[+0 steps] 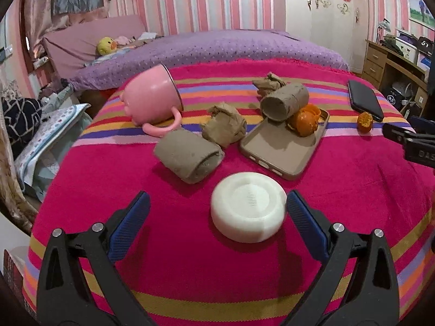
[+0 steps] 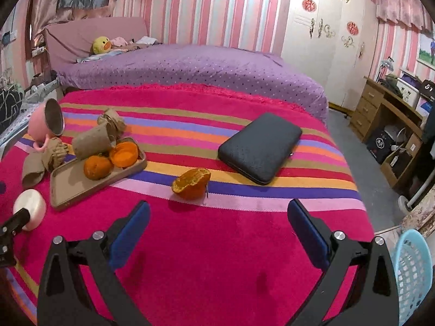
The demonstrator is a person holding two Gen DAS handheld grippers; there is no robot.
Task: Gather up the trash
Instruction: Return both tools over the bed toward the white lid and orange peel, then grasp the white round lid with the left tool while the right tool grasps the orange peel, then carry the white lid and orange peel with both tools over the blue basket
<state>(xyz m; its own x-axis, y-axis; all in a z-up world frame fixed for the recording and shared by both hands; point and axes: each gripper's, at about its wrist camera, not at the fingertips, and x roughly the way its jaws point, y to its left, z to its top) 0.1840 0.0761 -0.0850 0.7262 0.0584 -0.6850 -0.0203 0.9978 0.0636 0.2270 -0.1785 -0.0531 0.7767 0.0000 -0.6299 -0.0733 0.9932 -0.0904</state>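
Trash lies on a red striped cloth (image 1: 190,271): two cardboard tubes (image 1: 189,157) (image 1: 284,103), crumpled brown paper (image 1: 224,127) (image 1: 267,84), and orange peels (image 1: 304,121) on a tan phone case (image 1: 282,146). Another peel (image 2: 191,183) lies alone just ahead of my right gripper (image 2: 218,225), which is open and empty. My left gripper (image 1: 217,217) is open and empty, with a white round lid (image 1: 248,206) between its fingers. The right gripper's finger shows at the left wrist view's right edge (image 1: 407,141).
A pink mug (image 1: 153,100) lies tipped on its side at the left. A black wallet (image 2: 259,148) lies at the right. A light blue basket (image 2: 413,274) stands off the surface's right edge. A purple bed (image 2: 190,65) is behind.
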